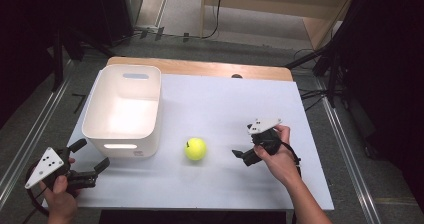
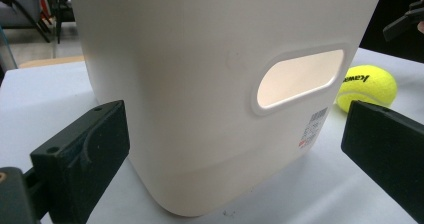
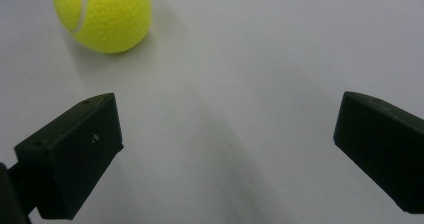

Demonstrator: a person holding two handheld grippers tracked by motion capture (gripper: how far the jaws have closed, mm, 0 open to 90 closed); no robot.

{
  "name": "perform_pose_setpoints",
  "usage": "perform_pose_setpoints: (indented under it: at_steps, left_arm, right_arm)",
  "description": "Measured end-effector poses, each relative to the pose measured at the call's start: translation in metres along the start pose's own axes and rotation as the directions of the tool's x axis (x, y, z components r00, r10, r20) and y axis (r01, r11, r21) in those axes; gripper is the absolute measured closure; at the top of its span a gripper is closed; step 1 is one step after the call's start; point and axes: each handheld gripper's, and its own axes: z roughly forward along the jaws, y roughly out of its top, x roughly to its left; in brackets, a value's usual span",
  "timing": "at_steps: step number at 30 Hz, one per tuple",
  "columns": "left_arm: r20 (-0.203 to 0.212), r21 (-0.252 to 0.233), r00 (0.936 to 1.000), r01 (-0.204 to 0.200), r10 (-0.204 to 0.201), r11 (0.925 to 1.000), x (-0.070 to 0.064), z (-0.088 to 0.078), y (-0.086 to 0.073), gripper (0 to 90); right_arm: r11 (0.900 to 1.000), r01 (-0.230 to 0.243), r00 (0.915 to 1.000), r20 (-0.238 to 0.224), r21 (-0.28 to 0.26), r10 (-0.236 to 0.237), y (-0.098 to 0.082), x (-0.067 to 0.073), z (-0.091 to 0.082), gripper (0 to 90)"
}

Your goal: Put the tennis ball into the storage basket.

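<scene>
We see a yellow tennis ball (image 1: 195, 149) lying on the white desk (image 1: 225, 109), just to the right of a white plastic bin (image 1: 125, 109) that stands upright at the desk's left side. The ball sits free, touched by neither tool.

The right hand-held gripper (image 1: 240, 155) is held low over the desk to the right of the ball, near it but apart, with its jaws spread wide and nothing between them. In the right gripper view the ball (image 3: 102, 15) lies ahead and toward the left, beyond the left jaw, with bare desk (image 3: 260, 59) between the jaws.

The left hand-held gripper (image 1: 92, 156) is at the desk's near left corner, just beside the bin's near wall, its jaws likewise parted and empty. In the left gripper view the bin (image 2: 200, 84) rises close in front, its handle slot and a small label facing us; the ball (image 2: 367, 86) peeks out past the bin's right side. Whether the left jaw touches the bin wall we cannot quite tell.
</scene>
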Motion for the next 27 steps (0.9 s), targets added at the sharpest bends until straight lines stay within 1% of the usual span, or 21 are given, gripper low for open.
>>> perform_pose_setpoints:
  at_steps: [2,6,7,8,19,27]
  left_arm:
    - [0.0,0.0,1.0,0.0,0.0,1.0,0.0,0.0,0.0,0.0]
    - [-0.001,0.002,1.0,0.0,0.0,1.0,0.0,0.0,0.0,0.0]
    - [-0.001,0.002,1.0,0.0,0.0,1.0,0.0,0.0,0.0,0.0]
    - [0.0,0.0,1.0,0.001,-0.001,1.0,0.0,0.0,0.0,0.0]
    - [0.001,0.0,1.0,0.002,-0.002,1.0,0.0,0.0,0.0,0.0]
    - [0.019,-0.013,0.9998,-0.004,0.004,0.9999,0.0,-0.001,0.001,0.0]
  right_arm:
    - [1.0,0.013,0.9999,-0.002,0.004,-0.013,0.003,0.0,0.002,0.0]
    - [1.0,0.02,0.9998,-0.008,0.016,-0.02,0.008,0.0,0.005,0.0]
    - [0.999,0.031,0.9994,-0.013,0.016,-0.031,0.009,0.0,0.006,0.0]
    - [1.0,0.026,0.9996,-0.014,0.016,-0.025,0.01,0.001,0.007,0.0]
    - [0.998,0.06,0.9974,-0.041,0.032,-0.059,0.026,0.004,0.017,0.0]
    - [0.995,0.087,0.9946,-0.06,0.045,-0.085,0.038,0.009,0.026,0.0]
